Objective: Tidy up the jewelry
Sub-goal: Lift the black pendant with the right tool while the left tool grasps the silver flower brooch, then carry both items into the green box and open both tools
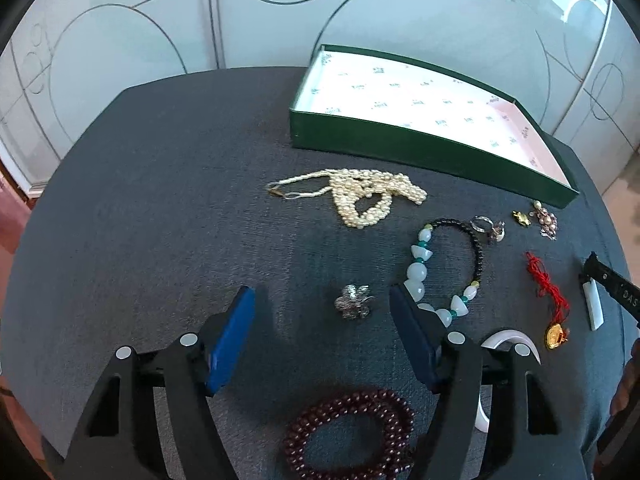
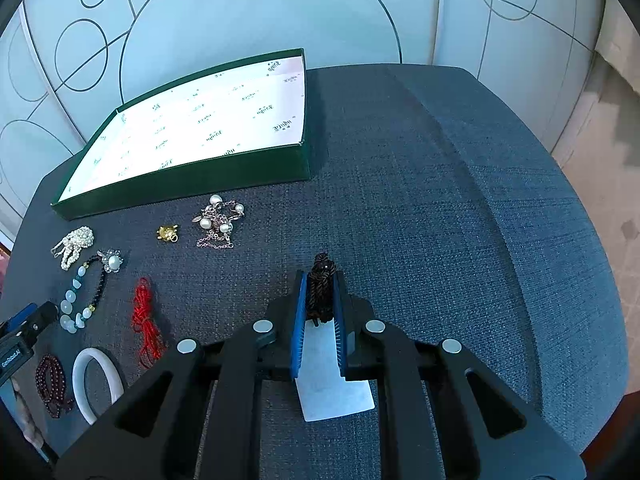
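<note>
My left gripper (image 1: 320,294) is open and hangs low over the dark cloth table (image 1: 160,200). A small silver brooch (image 1: 353,302) lies on the cloth just ahead, between the lines of the two blue pads, touching neither. A jade-and-black bead bracelet (image 1: 444,268) lies against the right finger's tip. My right gripper (image 2: 321,280) is shut on the dark brown cord (image 2: 320,292) of a flat white pendant (image 2: 334,384), which hangs below the pads. The open green box (image 1: 400,148) with a white printed lining stands at the back.
Loose on the cloth are a pearl necklace (image 1: 360,196), a dark red bead bracelet (image 1: 352,436), a white bangle (image 1: 508,340), a red cord with gold charm (image 1: 546,288), a pearl ring (image 1: 486,228), a gold turtle (image 2: 167,233) and a pearl chain (image 2: 218,220). A patterned wall stands behind.
</note>
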`<state>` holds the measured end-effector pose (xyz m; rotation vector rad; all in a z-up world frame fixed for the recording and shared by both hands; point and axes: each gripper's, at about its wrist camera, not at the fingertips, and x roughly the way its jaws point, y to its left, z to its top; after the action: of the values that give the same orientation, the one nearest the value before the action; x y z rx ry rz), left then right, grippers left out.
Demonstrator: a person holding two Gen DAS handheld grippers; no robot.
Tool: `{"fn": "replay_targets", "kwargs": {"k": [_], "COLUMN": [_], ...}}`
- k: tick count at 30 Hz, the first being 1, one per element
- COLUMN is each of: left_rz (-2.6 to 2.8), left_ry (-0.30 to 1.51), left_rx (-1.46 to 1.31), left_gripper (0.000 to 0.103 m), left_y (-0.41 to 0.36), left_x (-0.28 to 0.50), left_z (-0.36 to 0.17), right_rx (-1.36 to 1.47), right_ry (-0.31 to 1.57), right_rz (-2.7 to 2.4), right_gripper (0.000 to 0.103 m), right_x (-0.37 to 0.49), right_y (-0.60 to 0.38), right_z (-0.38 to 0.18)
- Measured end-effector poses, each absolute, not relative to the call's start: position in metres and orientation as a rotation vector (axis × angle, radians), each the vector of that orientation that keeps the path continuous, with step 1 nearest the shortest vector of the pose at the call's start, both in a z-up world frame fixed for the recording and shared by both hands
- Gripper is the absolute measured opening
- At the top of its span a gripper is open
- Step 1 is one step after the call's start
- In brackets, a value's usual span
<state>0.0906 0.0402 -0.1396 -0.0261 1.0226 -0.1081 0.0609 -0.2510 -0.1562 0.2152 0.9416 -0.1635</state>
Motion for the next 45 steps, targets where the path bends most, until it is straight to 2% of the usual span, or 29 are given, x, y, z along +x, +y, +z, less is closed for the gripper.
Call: {"fn": "replay_targets", "kwargs": {"k": [2,3,7,12,14,35,45], "left_rz": [-0.110,-0.106,-0.108,-0.123,-0.131,-0.151,-0.160], "left_ry": [1.025,1.017,1.005,0.998,0.998,0.977,0.937], "left_rx": [-0.029,-0.020,-0.009,-0.008,-0.016,-0.017,-0.031], "left_gripper": [0.068,0.061,0.048,0.021,0.017,0.017,0.017], "left_y": [0.039,0.039,0.038,0.039,0.040,0.042,0.040], "left_x": [0.092,0.091,0.090,0.091,0.090,0.080,0.073], "left_z": [-0.141,-0.141,-0.141,-0.139,-0.139,-0.132,-0.112], "right_rx": [0.218,0.220,0.224,0.220,0.220,0.222,0.224], "right_ry": [0.942,0.943,0.942,0.939,0.931,0.917,0.884], "right_rz": [-0.165,-0.164,-0.162,-0.159,-0.159,-0.156,-0.125], "right_gripper": [0.013,0.013,0.013,0.013,0.013,0.013,0.012], "right_x": [0.061,0.061,0.061,0.060,0.059,0.054,0.045], "right_y": [-0.252,-0.252,-0.253,-0.251,-0.251,-0.250,-0.244], "right_z": [-0.157,-0.157,-0.157,-0.157,-0.154,-0.148,-0.130]}}
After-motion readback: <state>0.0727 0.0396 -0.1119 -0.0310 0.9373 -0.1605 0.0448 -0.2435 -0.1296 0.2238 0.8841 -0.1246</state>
